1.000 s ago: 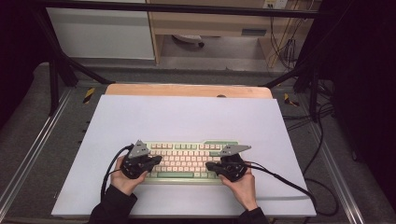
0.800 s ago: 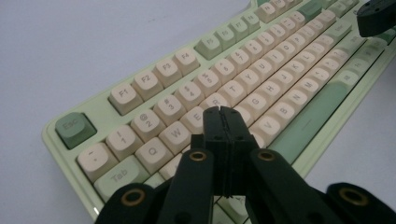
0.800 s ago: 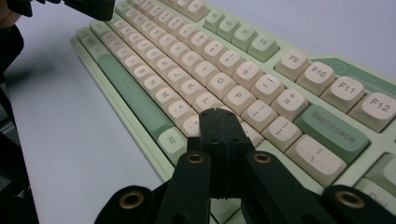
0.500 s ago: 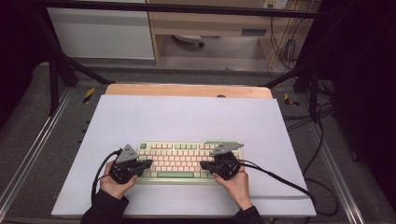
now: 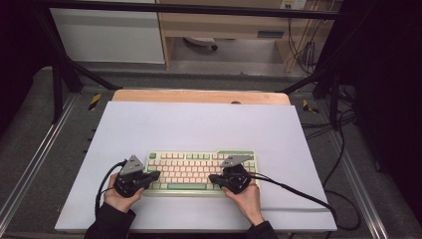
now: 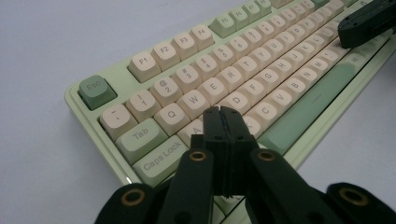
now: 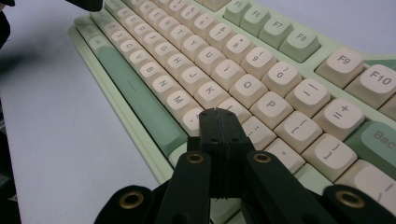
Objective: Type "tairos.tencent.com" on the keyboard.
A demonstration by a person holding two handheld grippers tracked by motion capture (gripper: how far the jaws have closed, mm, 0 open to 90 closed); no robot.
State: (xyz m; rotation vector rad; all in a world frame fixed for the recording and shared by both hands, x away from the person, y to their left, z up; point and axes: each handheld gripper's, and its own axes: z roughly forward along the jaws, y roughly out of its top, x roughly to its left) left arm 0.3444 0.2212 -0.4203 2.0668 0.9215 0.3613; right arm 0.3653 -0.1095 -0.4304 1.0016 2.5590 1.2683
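I hold a black two-jaw gripper in each hand over a pale green keyboard [image 5: 201,171] with cream keys, which lies near my edge of a white table [image 5: 199,124]. My left gripper [image 6: 223,112] has its jaws pressed flat together with nothing between them, its tip hovering above the left keys near A and S, just past Caps Lock. My right gripper [image 7: 219,114] is likewise pressed shut and empty, its tip over the right-hand keys below K and L, beside the green space bar [image 7: 135,93].
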